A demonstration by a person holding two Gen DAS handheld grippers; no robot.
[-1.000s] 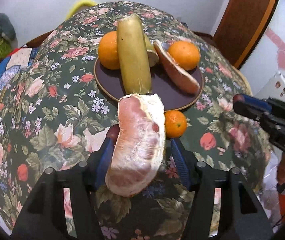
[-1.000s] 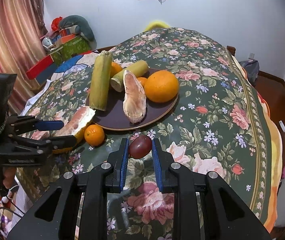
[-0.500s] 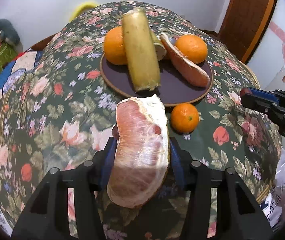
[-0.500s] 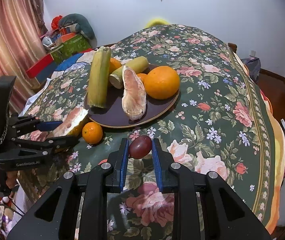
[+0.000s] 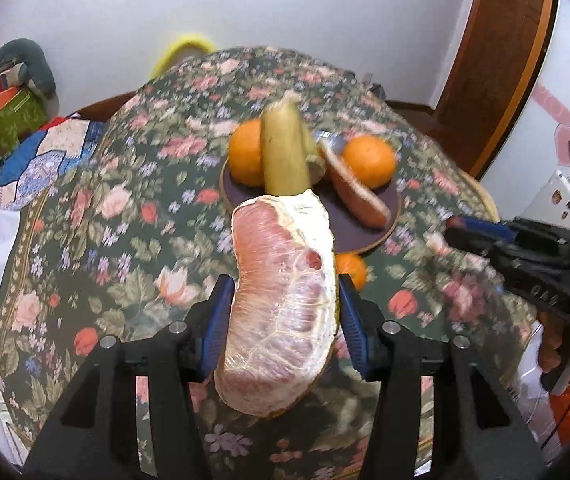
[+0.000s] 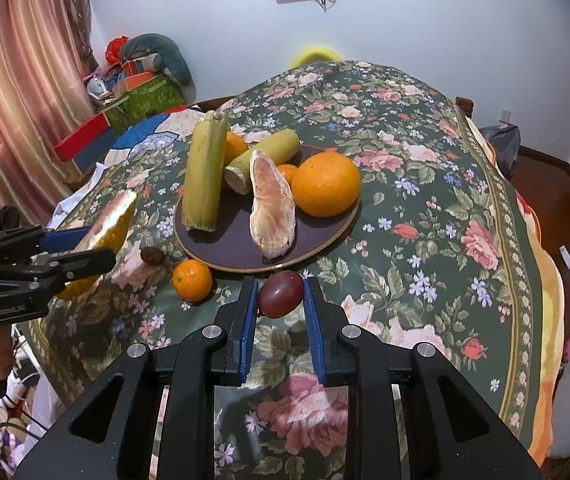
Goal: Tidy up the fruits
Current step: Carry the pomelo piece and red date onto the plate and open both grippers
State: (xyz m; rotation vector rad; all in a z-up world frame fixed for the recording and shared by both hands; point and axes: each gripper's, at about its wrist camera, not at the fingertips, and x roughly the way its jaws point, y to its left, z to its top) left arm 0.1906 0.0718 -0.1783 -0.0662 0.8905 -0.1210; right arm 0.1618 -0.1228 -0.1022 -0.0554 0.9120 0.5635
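We are holding a peeled pomelo wedge (image 5: 281, 304) clamped between the blue pads of our left gripper (image 5: 283, 312), and it is hanging lifted clear of the floral tablecloth (image 6: 425, 208). Its long axis is running straight out along the fingers, with the pale end pointing toward the dark plate (image 6: 241, 252), which is lying just ahead and slightly to the right in the left wrist view. That line is what the coming move is turning on, we judge: carrying the wedge forward along its own length should bring it over the near rim. Our right gripper (image 6: 279, 300) is pinching a small dark red fruit (image 6: 280, 294) between its pads, just short of the plate's near edge, so that hand is sitting nearer the plate. The plate is already carrying two greenish cane-like stalks (image 6: 205, 176), another pomelo wedge (image 6: 271, 208), a large orange (image 6: 325, 184) and further oranges behind. The free space is looking narrow, mostly at the near side. A small tangerine (image 6: 191, 280) is resting on the cloth just beside the rim, not in the plate.
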